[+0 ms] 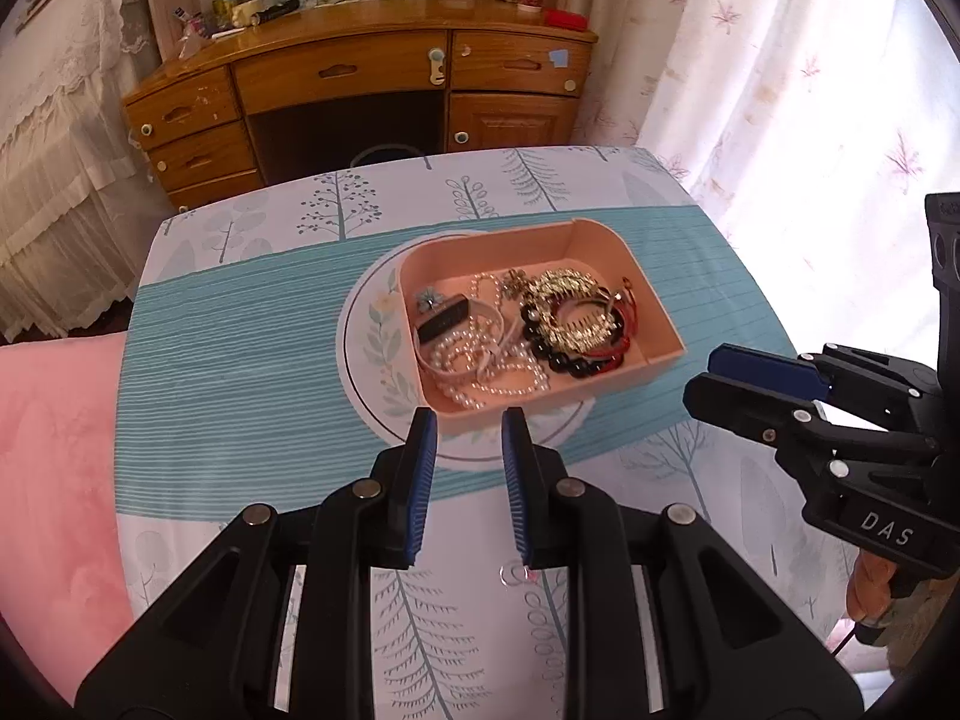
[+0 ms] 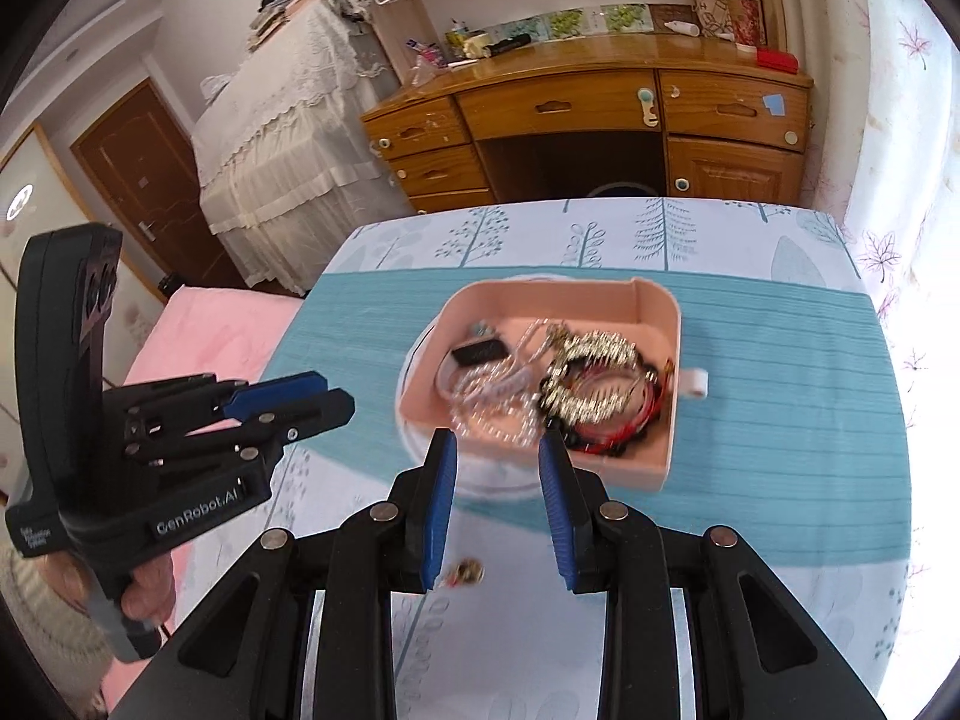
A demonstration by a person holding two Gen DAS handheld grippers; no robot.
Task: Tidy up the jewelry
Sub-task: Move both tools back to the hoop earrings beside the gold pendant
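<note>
Right now your left gripper (image 1: 465,420) hovers with its jaws apart and empty, just short of the shallow pink plastic tray (image 1: 606,246). That tray sits on a round white plate (image 1: 366,354) and holds a white pearl necklace (image 1: 480,372), a black bead bracelet (image 1: 555,354) and a gold comb (image 1: 576,315). Your right gripper (image 2: 497,450) also hangs spread and empty, near a small gold earring (image 2: 468,571) lying on the tree-patterned tablecloth (image 2: 780,396).

Tangled jewelry (image 1: 528,330) heaped in pink box (image 1: 606,252)
</note>
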